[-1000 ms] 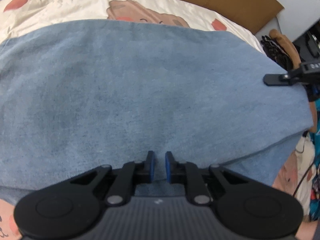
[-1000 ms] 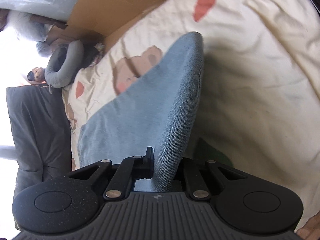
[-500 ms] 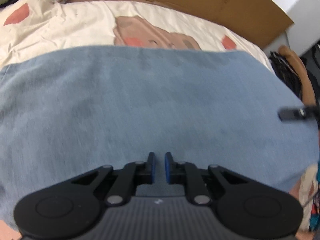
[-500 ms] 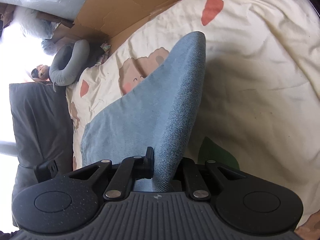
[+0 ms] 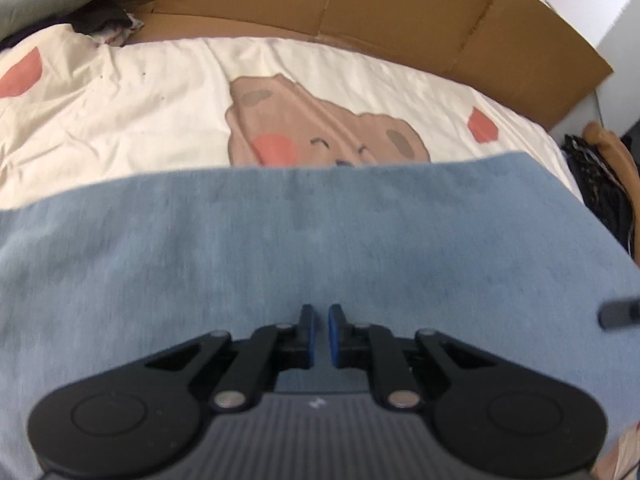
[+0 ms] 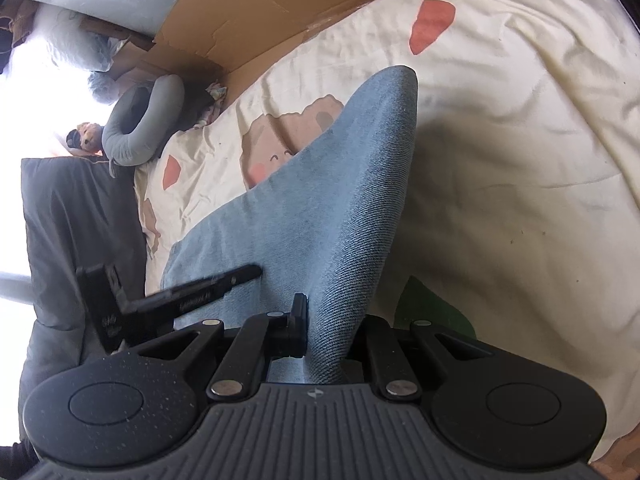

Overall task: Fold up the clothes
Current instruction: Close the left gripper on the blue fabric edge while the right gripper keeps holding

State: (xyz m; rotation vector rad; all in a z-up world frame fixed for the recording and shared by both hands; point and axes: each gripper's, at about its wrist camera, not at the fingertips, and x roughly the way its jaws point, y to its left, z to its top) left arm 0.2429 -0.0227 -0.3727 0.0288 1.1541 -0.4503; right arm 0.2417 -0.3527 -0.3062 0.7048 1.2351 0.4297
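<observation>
Since a second ago the cloth (image 5: 320, 248) has slid nearer, baring more bear-print sheet (image 5: 160, 120) beyond it. Left gripper (image 5: 319, 338) pinches its near edge, fingers nearly together; right gripper (image 6: 324, 328) clamps a raised fold over the sheet.

right claw (image 6: 320, 320) pinches the blue denim cloth (image 6: 340, 200) raised above the cream bedsheet (image 6: 520, 140).
</observation>
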